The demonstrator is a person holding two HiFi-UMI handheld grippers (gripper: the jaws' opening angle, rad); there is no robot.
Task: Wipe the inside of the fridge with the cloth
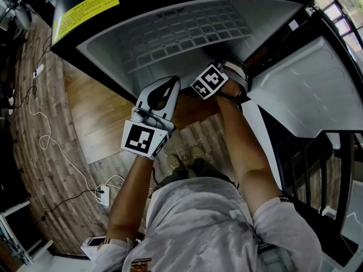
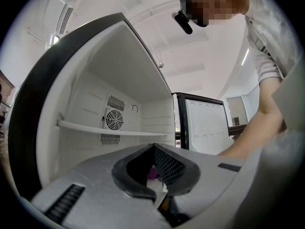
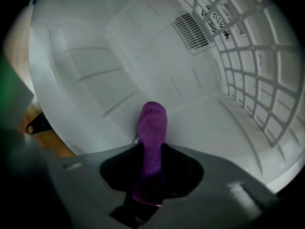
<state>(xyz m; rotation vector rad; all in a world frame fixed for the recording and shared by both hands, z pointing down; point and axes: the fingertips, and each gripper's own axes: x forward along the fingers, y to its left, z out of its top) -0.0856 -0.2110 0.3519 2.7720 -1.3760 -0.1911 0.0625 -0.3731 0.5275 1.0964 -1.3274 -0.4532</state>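
Note:
The fridge [image 1: 187,35] stands open in front of me, white inside. My right gripper [image 1: 226,71] reaches into it, its jaw tips hard to make out in the head view. In the right gripper view that gripper [image 3: 151,144] is shut on a rolled purple cloth [image 3: 152,125], whose end sticks out against the white inner wall [image 3: 157,70]. My left gripper [image 1: 172,84] hangs at the fridge's front edge, jaws together with nothing held. The left gripper view shows its tips [image 2: 153,148] meeting, pointed at a shelf [image 2: 109,128] and a fan vent [image 2: 114,119].
A white wire shelf [image 3: 248,42] runs along the right of the cloth. The fridge door [image 1: 306,89] hangs open on the right. On the wooden floor at the left lie cables and a power strip [image 1: 102,195]. A yellow label [image 1: 85,7] is on the fridge top.

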